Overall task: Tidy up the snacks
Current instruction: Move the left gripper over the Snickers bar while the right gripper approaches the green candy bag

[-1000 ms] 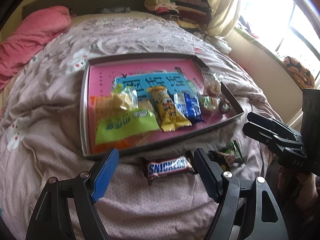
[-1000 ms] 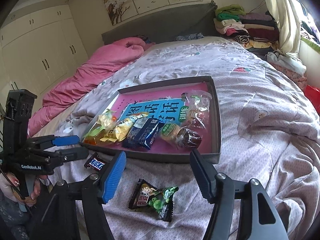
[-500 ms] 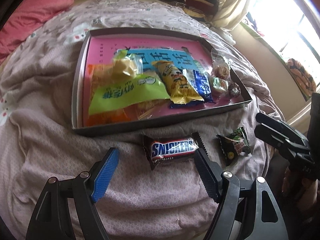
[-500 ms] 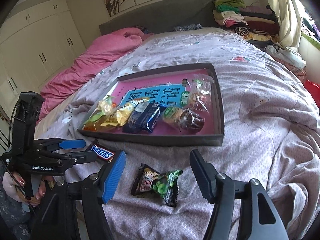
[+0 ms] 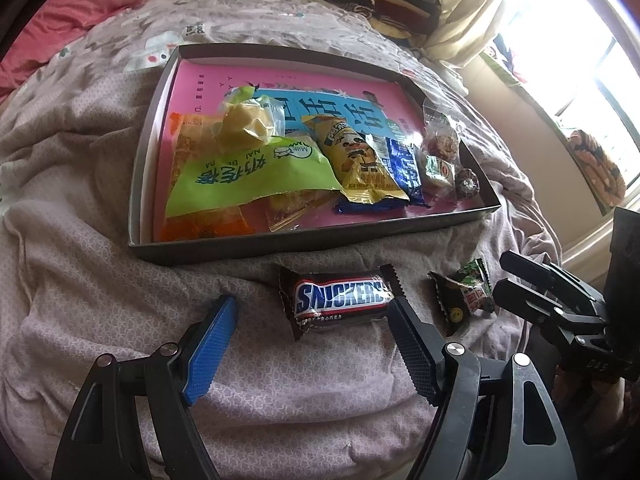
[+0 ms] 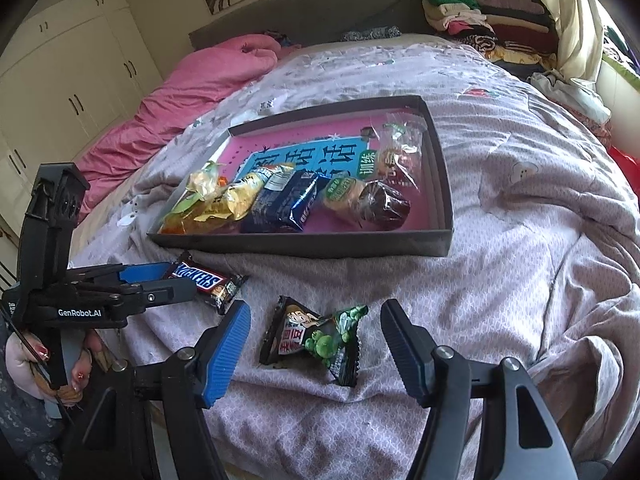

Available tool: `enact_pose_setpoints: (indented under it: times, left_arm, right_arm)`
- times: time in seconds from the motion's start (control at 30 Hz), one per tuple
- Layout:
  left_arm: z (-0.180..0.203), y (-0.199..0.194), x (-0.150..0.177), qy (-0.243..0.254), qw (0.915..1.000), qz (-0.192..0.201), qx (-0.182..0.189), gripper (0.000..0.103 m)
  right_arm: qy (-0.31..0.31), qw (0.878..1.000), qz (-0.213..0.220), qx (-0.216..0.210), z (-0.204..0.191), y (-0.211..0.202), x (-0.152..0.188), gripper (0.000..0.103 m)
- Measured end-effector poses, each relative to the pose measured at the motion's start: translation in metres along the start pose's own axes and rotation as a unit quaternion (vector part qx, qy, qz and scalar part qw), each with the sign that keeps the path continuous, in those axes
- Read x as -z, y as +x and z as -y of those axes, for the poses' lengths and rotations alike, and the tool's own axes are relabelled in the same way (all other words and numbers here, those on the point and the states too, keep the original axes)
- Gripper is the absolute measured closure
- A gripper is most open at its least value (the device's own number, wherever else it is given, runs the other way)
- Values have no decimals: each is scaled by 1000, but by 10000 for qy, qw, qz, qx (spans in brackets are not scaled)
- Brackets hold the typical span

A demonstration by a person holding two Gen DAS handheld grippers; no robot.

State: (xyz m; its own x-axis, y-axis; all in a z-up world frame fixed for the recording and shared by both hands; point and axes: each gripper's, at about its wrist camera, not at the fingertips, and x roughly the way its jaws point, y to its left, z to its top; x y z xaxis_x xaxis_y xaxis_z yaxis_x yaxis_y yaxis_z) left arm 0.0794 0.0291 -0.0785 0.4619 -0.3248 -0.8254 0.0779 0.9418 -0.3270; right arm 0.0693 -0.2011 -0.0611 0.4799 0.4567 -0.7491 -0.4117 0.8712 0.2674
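A Snickers bar (image 5: 340, 300) lies on the bed cover just in front of a dark tray (image 5: 304, 240). My left gripper (image 5: 312, 312) is open, its fingertips either side of the bar, the right one touching its end. A small black and green snack packet (image 6: 320, 340) lies between the open fingers of my right gripper (image 6: 316, 320); it also shows in the left wrist view (image 5: 464, 296). The tray (image 6: 320, 246) holds several snack packets on a pink and blue sheet. The Snickers bar (image 6: 204, 280) shows in the right wrist view beside the left gripper (image 6: 152, 280).
The bed is covered with a rumpled lilac patterned cover (image 6: 520, 280). A pink quilt (image 6: 192, 92) lies at the far left. Folded clothes (image 6: 480, 12) are stacked by the headboard. White wardrobes (image 6: 60, 72) stand at the left, a window (image 5: 580, 60) at the right.
Both grippers have moved forward and down toward the bed. The Snickers bar now sits between the left fingers, and the green packet between the right fingers.
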Motion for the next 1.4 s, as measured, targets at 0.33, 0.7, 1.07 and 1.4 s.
enact_pose_setpoints:
  times: [0.33,0.7,1.07,1.4]
  left_arm:
    - [0,2,-1,-16,10000,-18,32,24]
    - [3,6,-1,45,10000,-60,51,24]
    - [11,14,-1,115,9998,-113,139,24]
    - [20,22,-3,233,9995,-153,122,24]
  right_arm:
    - [4,10000,-76,19,0,3,1,36]
    - [-29,9998,-174,36,-1,8,3,36]
    - [-76,9996,-271,32,-4,11,4,36]
    - [-83,9994,-332,36,-4,14,5,36]
